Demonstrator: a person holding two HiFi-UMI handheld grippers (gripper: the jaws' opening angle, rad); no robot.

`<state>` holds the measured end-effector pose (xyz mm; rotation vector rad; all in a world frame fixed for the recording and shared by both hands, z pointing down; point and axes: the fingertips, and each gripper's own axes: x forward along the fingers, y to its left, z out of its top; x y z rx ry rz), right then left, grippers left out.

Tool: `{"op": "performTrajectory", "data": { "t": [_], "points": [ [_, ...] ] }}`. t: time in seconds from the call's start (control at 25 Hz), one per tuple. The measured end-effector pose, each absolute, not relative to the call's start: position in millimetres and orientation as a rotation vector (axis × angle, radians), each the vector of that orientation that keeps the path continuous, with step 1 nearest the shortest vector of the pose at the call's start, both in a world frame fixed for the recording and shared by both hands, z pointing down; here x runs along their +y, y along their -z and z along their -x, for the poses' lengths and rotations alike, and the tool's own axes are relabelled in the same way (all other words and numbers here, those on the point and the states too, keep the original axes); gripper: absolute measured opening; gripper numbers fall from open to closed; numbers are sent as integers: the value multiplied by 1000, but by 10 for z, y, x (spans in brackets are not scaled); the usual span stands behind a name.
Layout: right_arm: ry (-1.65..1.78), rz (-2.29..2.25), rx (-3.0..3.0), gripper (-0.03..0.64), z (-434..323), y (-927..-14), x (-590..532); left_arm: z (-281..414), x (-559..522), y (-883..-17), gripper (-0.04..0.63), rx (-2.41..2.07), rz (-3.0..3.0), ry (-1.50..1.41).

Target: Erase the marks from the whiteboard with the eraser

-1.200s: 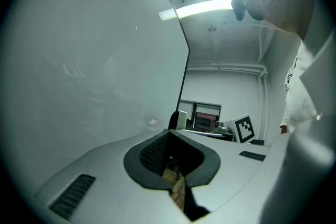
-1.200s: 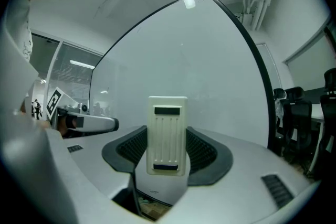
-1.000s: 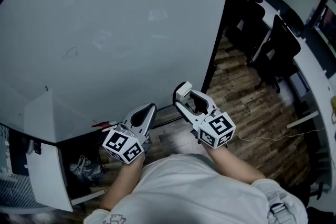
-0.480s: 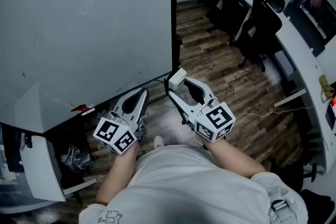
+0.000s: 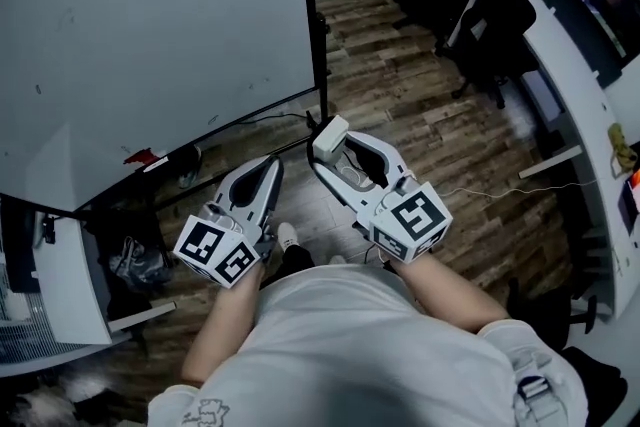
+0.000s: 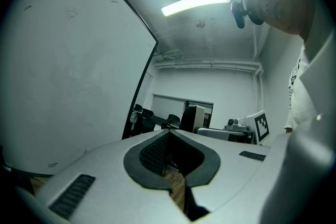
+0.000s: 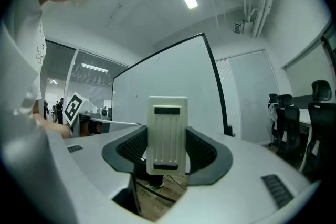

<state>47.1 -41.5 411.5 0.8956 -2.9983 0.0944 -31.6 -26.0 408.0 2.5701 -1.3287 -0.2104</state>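
While the job concerns the board, nothing touches it at this moment. Largest in view is the big white whiteboard with a black frame (image 5: 150,35), standing upright on the brown wood-plank floor (image 5: 440,145) to the person's left front. Black office chairs (image 5: 490,25) stand well apart on the right.

Both tools hang low near the person's waist, over the floor and clear of the board. The right gripper (image 5: 338,153) has its jaws pressed onto the cream plastic whiteboard eraser (image 7: 167,134). One dark ribbed pad sits on each long side, the grooved back faces that gripper's camera, and the upper end stands out beyond the jaw tips. The left gripper (image 6: 169,136) has its jaws brought together with nothing between them. Smallest are the faint dark marks (image 5: 38,88), thinly scattered over the board and too tiny to read.

The eraser looks light and stiff, a hard moulded shell that should not flex under the squeeze. Smooth plastic, however, could slide in the pads once it drags on the board. The present hold across the narrow width seems sensible, since it leaves the wiping face free. That face is not visible here and is presumably turned away from the camera. The free-standing board may give a little, so moderate, even pressure would probably suit.
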Motion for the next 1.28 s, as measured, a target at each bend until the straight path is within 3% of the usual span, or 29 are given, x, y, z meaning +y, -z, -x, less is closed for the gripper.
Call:
{"op": "performTrajectory", "data": {
  "t": [1.28],
  "points": [
    [-97, -793, -2970, 232, 933, -4379, 1731, 1562, 1984, -4179, 8, -1232, -2658, 136]
  ]
}}
